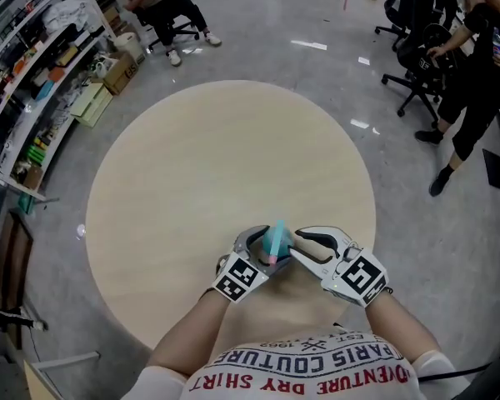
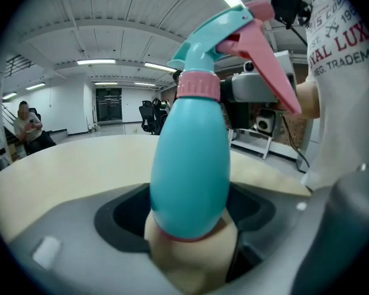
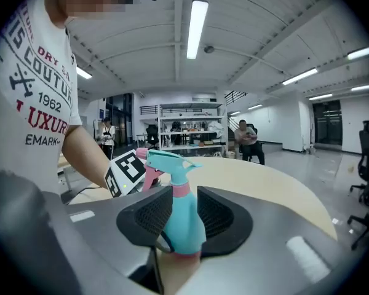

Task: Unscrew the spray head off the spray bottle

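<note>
A teal spray bottle (image 1: 275, 240) with a teal head (image 2: 224, 29), pink trigger and pink collar (image 2: 198, 86) stands upright near the front edge of the round beige table (image 1: 217, 165). My left gripper (image 1: 262, 247) comes in from the left, and its wide-set jaws are shut on the bottle's round body (image 2: 190, 165) low down. From the right, my right gripper (image 1: 297, 245) has its jaws on either side of the neck and collar (image 3: 181, 189). They stand partly open, with a thin gap between pad and neck. The trigger points towards the person.
Black office chairs (image 1: 417, 57) and a standing person (image 1: 475, 73) are on the floor at the far right. A seated person (image 1: 162, 7) is at the far left beside shelves (image 1: 42, 82) of boxes. The person's white printed shirt (image 1: 308, 365) is close behind both grippers.
</note>
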`<action>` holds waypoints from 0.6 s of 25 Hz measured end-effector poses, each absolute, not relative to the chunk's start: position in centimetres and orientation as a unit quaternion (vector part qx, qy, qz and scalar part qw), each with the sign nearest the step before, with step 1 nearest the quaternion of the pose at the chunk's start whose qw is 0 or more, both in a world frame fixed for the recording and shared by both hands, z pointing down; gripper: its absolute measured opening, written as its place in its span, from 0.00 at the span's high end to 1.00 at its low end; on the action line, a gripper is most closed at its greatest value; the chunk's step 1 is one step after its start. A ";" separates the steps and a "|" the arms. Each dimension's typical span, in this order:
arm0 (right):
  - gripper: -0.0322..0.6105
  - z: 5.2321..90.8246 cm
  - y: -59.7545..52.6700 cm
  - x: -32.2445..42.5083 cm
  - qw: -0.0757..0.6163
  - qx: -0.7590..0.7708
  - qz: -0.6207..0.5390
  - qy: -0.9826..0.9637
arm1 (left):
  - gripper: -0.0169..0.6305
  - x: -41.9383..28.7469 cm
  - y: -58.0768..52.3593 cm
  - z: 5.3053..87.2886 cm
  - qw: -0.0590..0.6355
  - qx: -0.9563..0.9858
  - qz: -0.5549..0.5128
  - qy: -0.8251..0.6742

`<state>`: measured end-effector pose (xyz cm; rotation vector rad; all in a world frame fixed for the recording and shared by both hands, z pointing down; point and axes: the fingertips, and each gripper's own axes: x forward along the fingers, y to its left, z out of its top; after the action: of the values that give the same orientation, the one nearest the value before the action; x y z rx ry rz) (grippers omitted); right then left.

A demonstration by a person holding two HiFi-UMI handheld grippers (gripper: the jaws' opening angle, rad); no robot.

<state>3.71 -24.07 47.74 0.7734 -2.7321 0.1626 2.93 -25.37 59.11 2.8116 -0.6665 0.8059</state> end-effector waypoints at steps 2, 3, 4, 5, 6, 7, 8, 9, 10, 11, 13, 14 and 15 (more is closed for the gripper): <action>0.68 47.9 -24.0 2.4 0.145 0.251 0.063 -0.955 | 0.39 2.9 -25.1 59.0 0.074 0.935 0.267 -0.221; 0.65 48.1 -23.9 1.7 0.151 0.244 0.061 -0.956 | 0.39 2.7 -25.0 59.0 0.073 0.935 0.267 -0.220; 0.65 48.3 -23.9 1.1 0.158 0.241 0.055 -0.956 | 0.39 2.6 -24.9 59.0 0.072 0.936 0.267 -0.220; 0.65 48.5 -23.9 0.6 0.163 0.242 0.049 -0.955 | 0.39 2.5 -24.8 59.0 0.069 0.936 0.267 -0.219; 0.67 48.5 -24.0 0.4 0.164 0.245 0.045 -0.955 | 0.39 2.5 -24.8 59.0 0.068 0.936 0.267 -0.220; 0.70 48.5 -24.1 0.3 0.162 0.248 0.043 -0.954 | 0.39 2.6 -24.7 59.0 0.070 0.935 0.266 -0.222; 0.71 48.5 -24.2 0.3 0.159 0.248 0.042 -0.955 | 0.39 2.8 -24.7 59.0 0.076 0.935 0.265 -0.224; 0.72 48.4 -24.3 0.5 0.157 0.245 0.042 -0.956 | 0.39 3.0 -24.7 59.1 0.081 0.934 0.263 -0.226; 0.72 48.4 -24.3 0.7 0.155 0.240 0.042 -0.958 | 0.39 3.2 -24.7 59.1 0.084 0.935 0.262 -0.225; 0.72 48.4 -24.2 0.8 0.153 0.231 0.043 -0.960 | 0.39 3.3 -24.5 59.1 0.083 0.936 0.262 -0.220; 0.73 48.4 -23.8 0.7 0.152 0.206 0.044 -0.966 | 0.39 3.0 -24.1 59.1 0.070 0.940 0.269 -0.197; 0.73 48.3 -23.5 0.5 0.153 0.186 0.042 -0.970 | 0.39 2.7 -23.8 59.1 0.062 0.943 0.275 -0.179; 0.74 48.2 -23.1 0.2 0.156 0.160 0.036 -0.974 | 0.39 2.4 -23.4 59.0 0.056 0.946 0.279 -0.156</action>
<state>0.20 -23.15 48.17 0.4580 -2.7898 0.1041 2.40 -23.42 59.05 2.8703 -0.4724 0.8475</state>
